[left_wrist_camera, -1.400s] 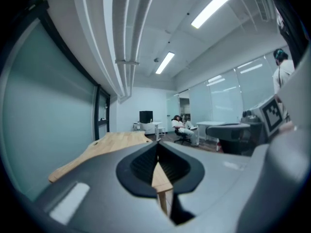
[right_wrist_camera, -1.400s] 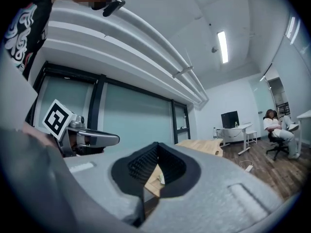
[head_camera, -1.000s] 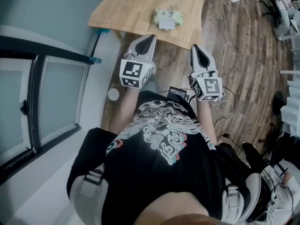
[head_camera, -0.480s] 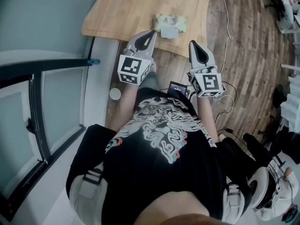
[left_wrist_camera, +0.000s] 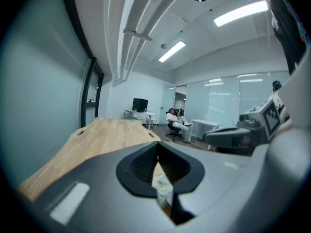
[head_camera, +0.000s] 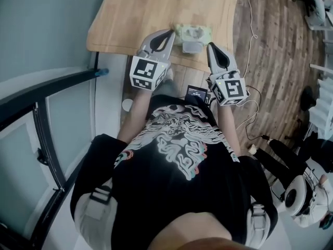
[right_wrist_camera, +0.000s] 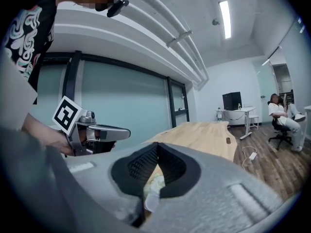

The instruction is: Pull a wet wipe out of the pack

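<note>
Holds the left gripper (head_camera: 169, 33) and the right gripper (head_camera: 210, 47) side by side at the near edge of the wooden table (head_camera: 130, 14), both clenched tight on nothing, pads pressed together. Must release them before any pinch; otherwise merely butts the pack and shoves it along the table. Finds the pack of wet wipes (head_camera: 195, 33) lying flat on the table right at that near edge, between the two tips and very near them, glimpsed in both gripper views through the slit under the closed pads. Shows a pale flap (head_camera: 190, 47) on the side of the pack toward the table's near edge; cannot say whether lid or wipe, so may grab the wrong thing and tug the lid. Risks, with so light a pack so close to the table's edge, dragging it whole off onto the floor (head_camera: 270, 61) by pulling toward the body, unless pinned down with one claw. Risks too a deep pinch drawing out a clump, or a shallow one slipping off the wet cloth or tearing a corner. Has bare table beyond the pack, hence safer to pull upward or toward the table's middle. Can disregard the seated people (left_wrist_camera: 176, 123) well past the table's far end
</note>
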### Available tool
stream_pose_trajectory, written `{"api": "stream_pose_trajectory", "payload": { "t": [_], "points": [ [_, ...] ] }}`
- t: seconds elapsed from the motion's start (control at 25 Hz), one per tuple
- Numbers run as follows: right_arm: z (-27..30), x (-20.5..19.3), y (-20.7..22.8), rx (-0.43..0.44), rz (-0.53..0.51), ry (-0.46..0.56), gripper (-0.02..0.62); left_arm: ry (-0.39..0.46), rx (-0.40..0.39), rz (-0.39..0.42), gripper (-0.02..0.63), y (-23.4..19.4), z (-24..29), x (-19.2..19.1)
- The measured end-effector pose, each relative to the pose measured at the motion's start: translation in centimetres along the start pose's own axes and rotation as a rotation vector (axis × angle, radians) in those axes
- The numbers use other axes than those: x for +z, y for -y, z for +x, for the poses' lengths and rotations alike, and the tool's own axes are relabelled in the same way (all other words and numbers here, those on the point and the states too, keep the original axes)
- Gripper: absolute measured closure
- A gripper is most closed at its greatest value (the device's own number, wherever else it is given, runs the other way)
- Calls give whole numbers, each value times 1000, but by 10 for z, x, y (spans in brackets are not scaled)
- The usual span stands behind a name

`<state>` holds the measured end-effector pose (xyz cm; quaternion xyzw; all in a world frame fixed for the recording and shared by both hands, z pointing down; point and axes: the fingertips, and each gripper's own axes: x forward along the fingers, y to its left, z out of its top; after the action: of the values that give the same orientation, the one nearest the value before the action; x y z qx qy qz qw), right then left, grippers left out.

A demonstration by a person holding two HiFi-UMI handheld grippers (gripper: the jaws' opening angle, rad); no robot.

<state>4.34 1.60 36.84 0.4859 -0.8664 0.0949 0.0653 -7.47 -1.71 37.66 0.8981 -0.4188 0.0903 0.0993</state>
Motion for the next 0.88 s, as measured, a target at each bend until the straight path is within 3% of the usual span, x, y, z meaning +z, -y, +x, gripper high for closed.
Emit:
{"api": "stream_pose_trajectory", "payload": {
  "t": [0.36, 0.88],
  "points": [
    [43, -11, 5, -61, 12, -47, 595, -34, -77, 2, 617, -40, 29, -12],
    [50, -29, 9, -99, -15, -108, 595, -84, -155, 1, 617, -41, 54, -30]
  ]
}}
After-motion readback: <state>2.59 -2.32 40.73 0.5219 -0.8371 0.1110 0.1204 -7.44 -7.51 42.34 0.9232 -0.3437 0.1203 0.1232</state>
